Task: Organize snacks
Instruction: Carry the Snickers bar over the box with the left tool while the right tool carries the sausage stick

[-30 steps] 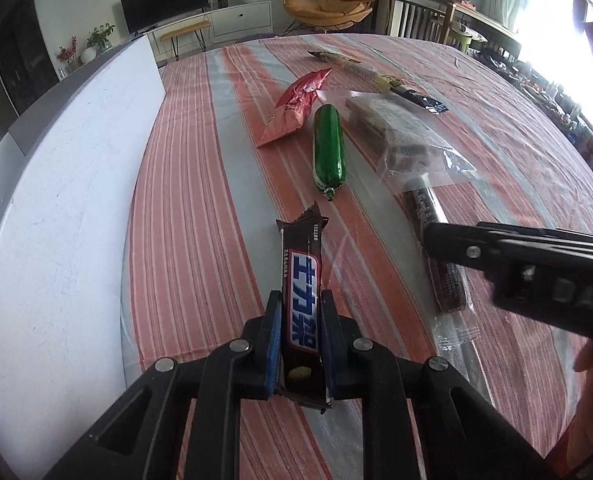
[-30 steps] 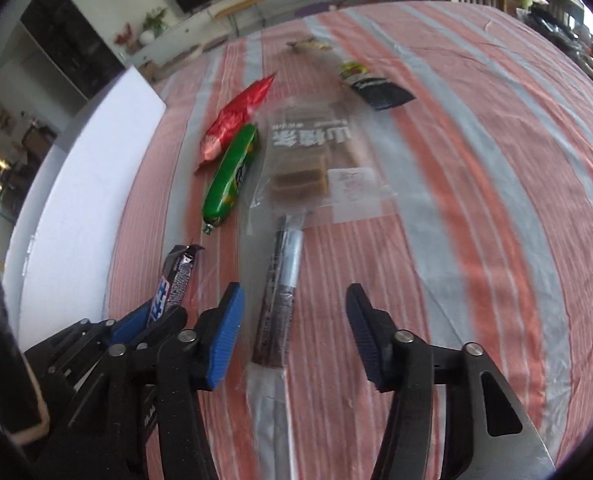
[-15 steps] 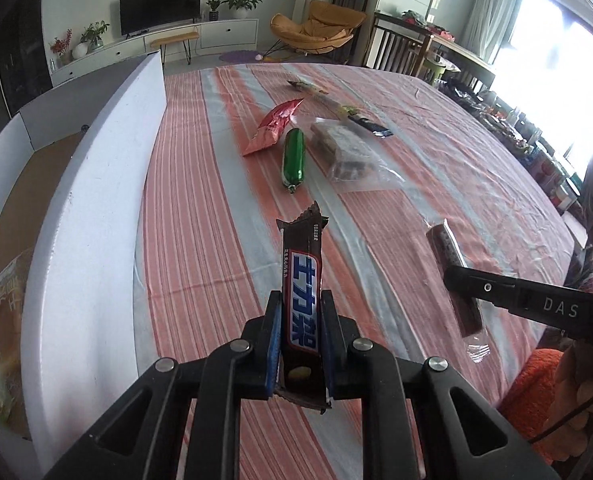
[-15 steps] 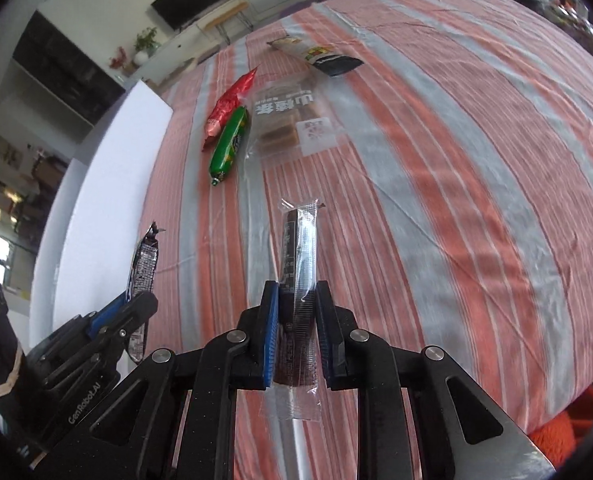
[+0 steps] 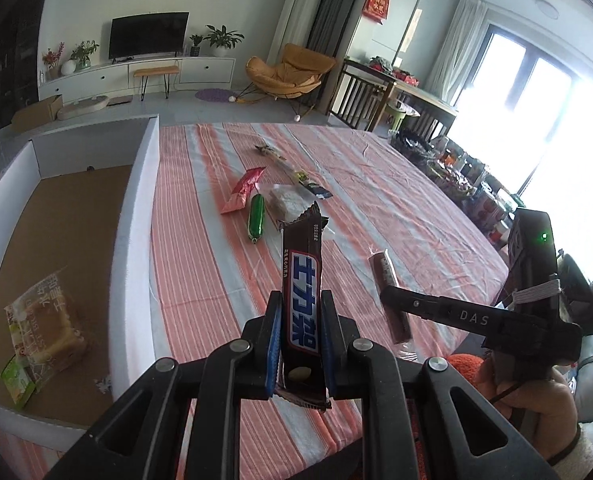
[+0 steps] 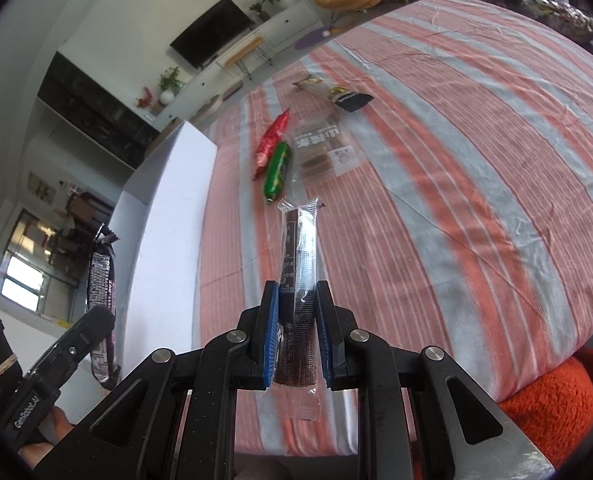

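My left gripper [image 5: 300, 340] is shut on a brown chocolate bar [image 5: 301, 280] with blue-and-white lettering, held upright above the striped tablecloth [image 5: 200, 280]. My right gripper [image 6: 295, 336] is shut on a thin dark snack stick in clear wrap [image 6: 299, 264], also lifted off the table; it shows in the left wrist view [image 5: 388, 292]. A white-walled cardboard box [image 5: 134, 240] stands to the left and holds a bread packet [image 5: 46, 324] and a small green packet [image 5: 14, 380]. On the cloth lie a red packet [image 5: 242, 190], a green sausage [image 5: 256, 220], a clear biscuit bag [image 6: 324, 148] and a long dark-ended packet [image 6: 336, 94].
The table's near edge [image 6: 536, 360] drops to an orange cushion [image 6: 548, 404]. A cluttered side table [image 5: 456, 172] stands at the far right by the window. The left gripper with its chocolate bar [image 6: 102, 280] is at the left of the right wrist view.
My right gripper closed on the snack stick and lifted it off the table. Both grippers have risen and pulled back, and the box interior has come into the left wrist view.
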`<state>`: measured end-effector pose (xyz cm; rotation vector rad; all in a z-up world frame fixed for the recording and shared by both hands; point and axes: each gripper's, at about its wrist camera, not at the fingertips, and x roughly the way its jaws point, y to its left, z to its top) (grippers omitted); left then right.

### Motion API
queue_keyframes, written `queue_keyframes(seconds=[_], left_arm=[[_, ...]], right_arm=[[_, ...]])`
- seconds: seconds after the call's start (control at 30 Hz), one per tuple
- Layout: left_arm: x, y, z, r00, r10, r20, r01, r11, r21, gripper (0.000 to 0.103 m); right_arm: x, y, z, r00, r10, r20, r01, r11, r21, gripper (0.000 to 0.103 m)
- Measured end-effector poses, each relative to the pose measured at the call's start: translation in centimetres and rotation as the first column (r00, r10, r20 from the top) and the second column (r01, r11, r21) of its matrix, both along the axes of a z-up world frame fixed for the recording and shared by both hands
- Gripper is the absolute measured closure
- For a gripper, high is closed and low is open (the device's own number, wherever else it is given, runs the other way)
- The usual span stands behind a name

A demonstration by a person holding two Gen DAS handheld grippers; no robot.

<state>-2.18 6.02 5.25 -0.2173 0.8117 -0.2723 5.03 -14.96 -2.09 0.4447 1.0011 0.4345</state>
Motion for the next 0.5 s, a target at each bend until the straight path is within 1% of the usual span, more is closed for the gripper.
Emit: queue_keyframes(seconds=[0.13, 0.2, 0.23, 0.3, 0.4, 0.5], left_arm=[[-0.8, 3.8, 2.1, 0.998, 0.055, 0.021, -0.054, 0.998, -0.032, 0.086], [-1.2, 5.9, 2.9, 0.995, 0.093, 0.035, -0.092, 0.995, -0.028, 0.086], [-1.4, 7.0, 3.2, 0.992, 0.117, 0.048, -0.117, 0.993, -0.014, 0.086], [-1.3, 9.0, 3.1, 0.985, 0.165, 0.058, -0.167, 0.986, 0.027, 0.086], [-1.3, 12.4, 2.4, 0.972, 0.231, 0.038, -0.233, 0.972, 0.039, 0.086], [-1.3, 15.8, 1.9, 0.952, 0.304, 0.035, -0.306, 0.95, 0.069, 0.086]], right_arm=[[-0.8, 2.9, 2.9, 0.996, 0.064, 0.06, -0.066, 0.998, 0.017, 0.085], [-1.3, 4.8, 4.4, 0.99, 0.105, 0.093, -0.107, 0.994, 0.016, 0.085], [-1.7, 5.9, 5.0, 0.985, 0.13, 0.11, -0.132, 0.991, 0.008, 0.085], [-2.3, 8.5, 6.0, 0.973, 0.189, 0.13, -0.19, 0.982, -0.007, 0.085], [-2.8, 12.7, 7.1, 0.947, 0.285, 0.146, -0.286, 0.958, -0.02, 0.085], [-2.6, 17.0, 8.6, 0.916, 0.359, 0.176, -0.358, 0.933, -0.042, 0.085]])
